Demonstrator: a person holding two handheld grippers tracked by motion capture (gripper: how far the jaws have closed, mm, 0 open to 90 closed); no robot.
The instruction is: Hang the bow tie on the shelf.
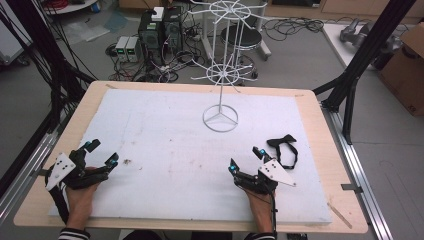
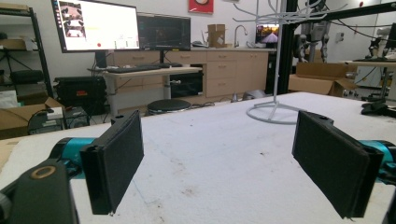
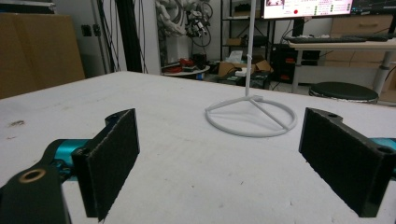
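Both hands low at near table edge: left gripper [image 1: 102, 153] & right gripper [image 1: 246, 159] rest w/ jaws spread wide, nothing between. White wire rack [image 1: 220, 75] stands upright mid-table, far side. Black strap [image 1: 283, 148] lies near right gripper.

Even, diffuse indoor light falls from above; the white mat [image 1: 165, 145] reads bright without blown glare, and the white wire stand [image 1: 220, 75] throws barely a shadow at its ring base near the far edge. The high view is soft and low in detail, with straight lines bowing at its corners. In both gripper views the near jaw pads are slightly blurred, and a lit monitor [image 2: 97, 24] glows pale
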